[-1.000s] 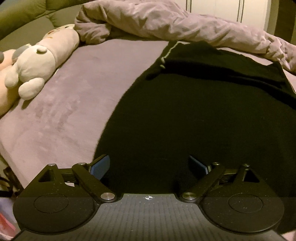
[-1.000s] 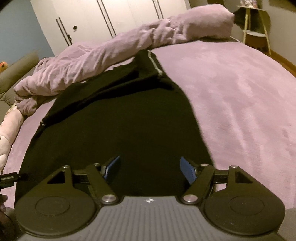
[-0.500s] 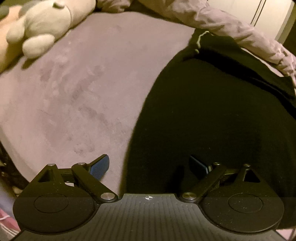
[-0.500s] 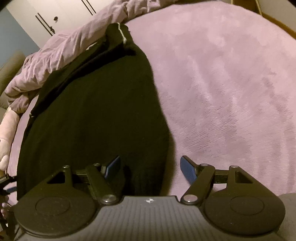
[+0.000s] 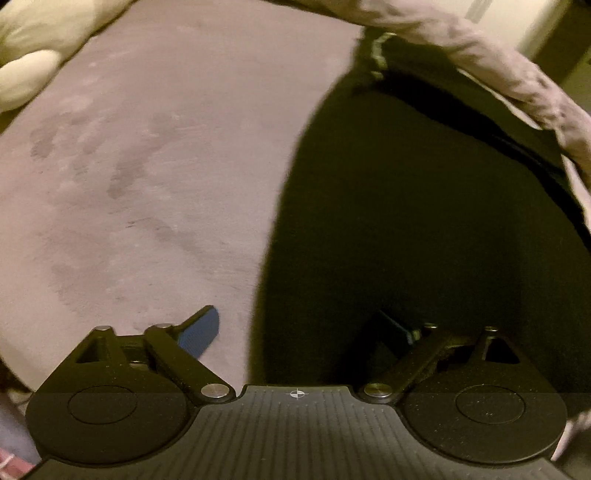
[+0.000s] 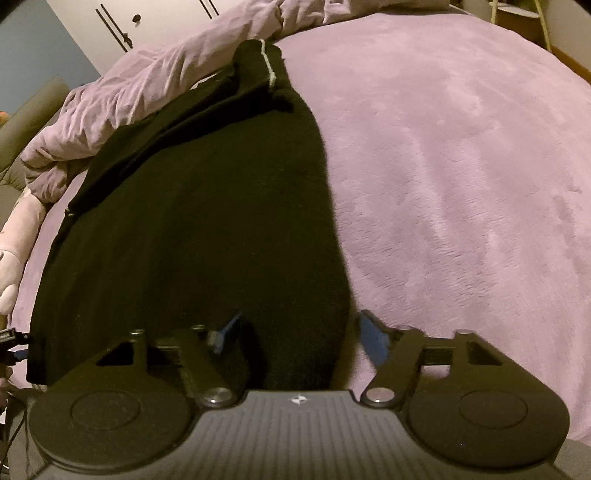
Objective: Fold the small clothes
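A home bedroom: a purple-covered bed [image 6: 461,166], rumpled duvet [image 6: 147,92], wardrobe doors [image 6: 122,22], plush toy [image 5: 29,70].

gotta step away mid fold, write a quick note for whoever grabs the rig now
Left tool: jaws closing, astride the garment's left edge, not yet gripping.
Right tool: jaws closing, astride its right edge, not yet gripping.
Garment: black, flat on the purple bed, sleeves folded at the far end by the rumpled duvet.
Done: both tools set at the near corners.
Left: grip both corners and fold, probably toward the far end.
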